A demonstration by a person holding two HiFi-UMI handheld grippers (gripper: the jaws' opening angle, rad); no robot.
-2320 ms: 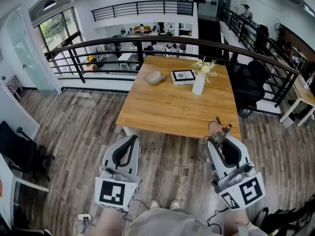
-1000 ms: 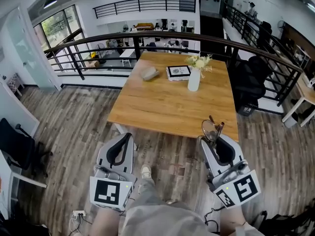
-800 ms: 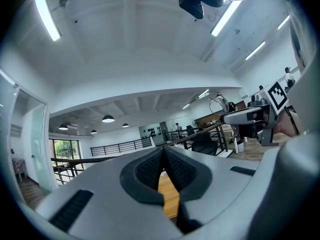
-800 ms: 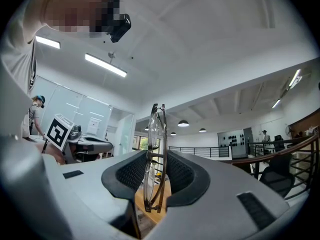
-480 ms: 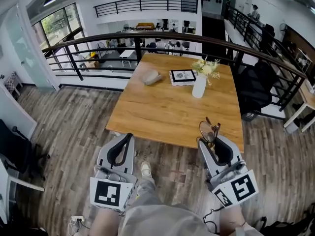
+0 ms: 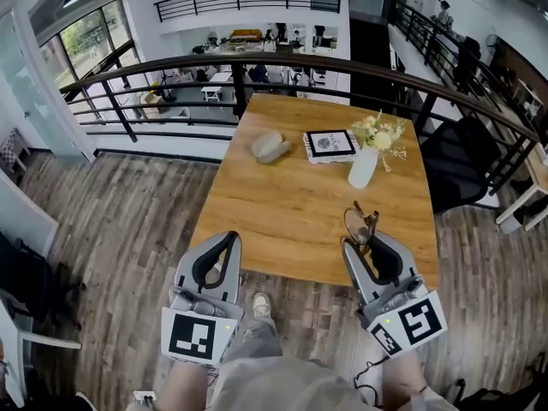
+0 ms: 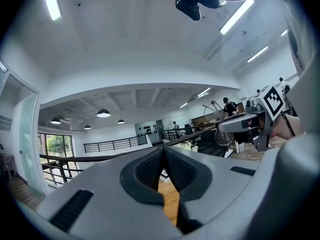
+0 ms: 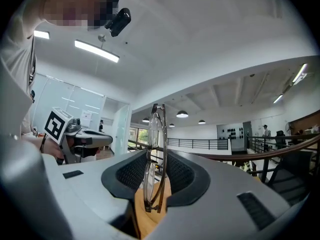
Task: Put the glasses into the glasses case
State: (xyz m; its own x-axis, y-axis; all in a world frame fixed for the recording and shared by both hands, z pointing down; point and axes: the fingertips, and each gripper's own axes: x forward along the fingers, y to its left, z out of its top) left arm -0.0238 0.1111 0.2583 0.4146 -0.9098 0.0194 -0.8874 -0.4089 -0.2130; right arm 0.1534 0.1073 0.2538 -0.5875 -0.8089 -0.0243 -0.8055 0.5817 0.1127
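The grey glasses case (image 6: 271, 146) lies shut on the far left part of the wooden table (image 6: 274, 204). Thin-framed glasses (image 6: 358, 223) stand upright between the pads of my right gripper (image 6: 364, 245), which is shut on them above the table's near right edge. In the right gripper view the glasses (image 8: 156, 134) stick up out of the right gripper (image 8: 157, 161), lenses edge-on. My left gripper (image 6: 229, 238) hangs at the near left edge of the table. Its pads (image 7: 150, 169) meet at the tip with nothing between them.
A white vase with flowers (image 6: 365, 166) and a framed picture on a book (image 6: 330, 143) stand at the table's far right. A dark railing (image 6: 257, 62) runs behind the table. A black chair (image 6: 467, 157) sits to its right. My shoe (image 6: 260, 305) shows on the wood floor.
Both grippers and the view have come forward to the table. The grippers now reach over its near edge, and the glasses stay in the right one.
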